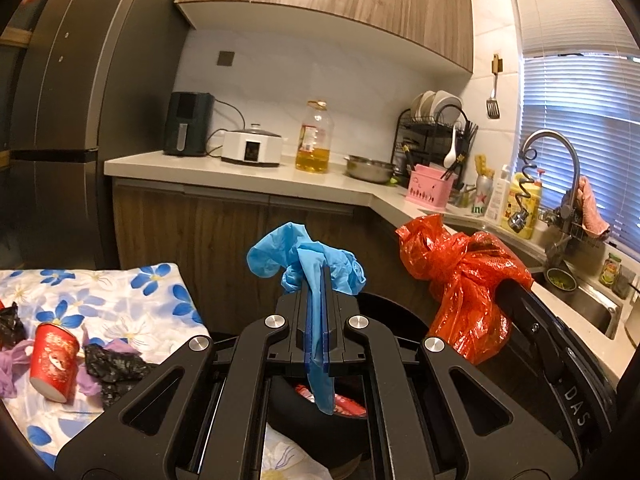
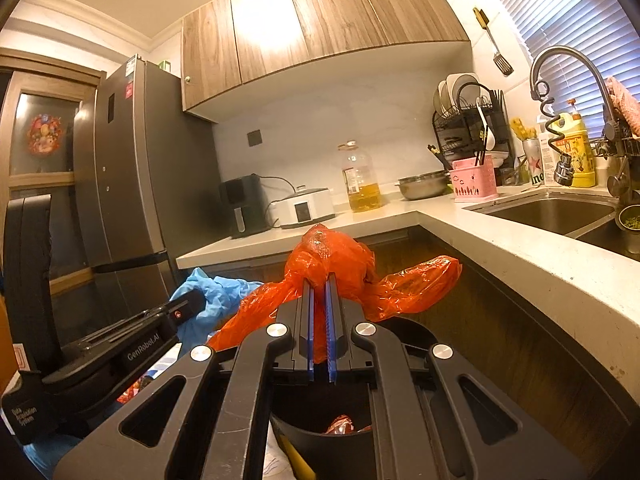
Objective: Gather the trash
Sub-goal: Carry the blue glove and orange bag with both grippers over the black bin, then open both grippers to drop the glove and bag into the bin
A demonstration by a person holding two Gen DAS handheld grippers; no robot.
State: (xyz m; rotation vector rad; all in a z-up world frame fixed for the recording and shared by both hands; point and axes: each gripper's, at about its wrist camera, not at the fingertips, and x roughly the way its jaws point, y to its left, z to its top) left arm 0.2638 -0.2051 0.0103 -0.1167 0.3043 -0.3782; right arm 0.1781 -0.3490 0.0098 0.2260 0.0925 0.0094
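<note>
My left gripper (image 1: 319,276) is shut on a crumpled blue glove (image 1: 304,258), held above a black trash bin (image 1: 392,312) with red wrappers inside. My right gripper (image 2: 319,280) is shut on an orange-red plastic bag (image 2: 340,264), also above the bin (image 2: 320,436). The bag (image 1: 460,280) shows to the right in the left wrist view, and the glove (image 2: 216,292) to the left in the right wrist view. On the floral tablecloth (image 1: 120,292) at left lie a red paper cup (image 1: 52,360), black plastic scraps (image 1: 112,364) and purple scraps (image 1: 10,368).
A wood-front counter (image 1: 240,172) runs behind, with an air fryer (image 1: 188,124), white cooker (image 1: 252,146), oil bottle (image 1: 314,138), steel bowl (image 1: 370,168) and pink caddy (image 1: 430,184). A sink (image 2: 552,212) and tap (image 2: 568,80) are at right. A grey fridge (image 1: 60,120) stands left.
</note>
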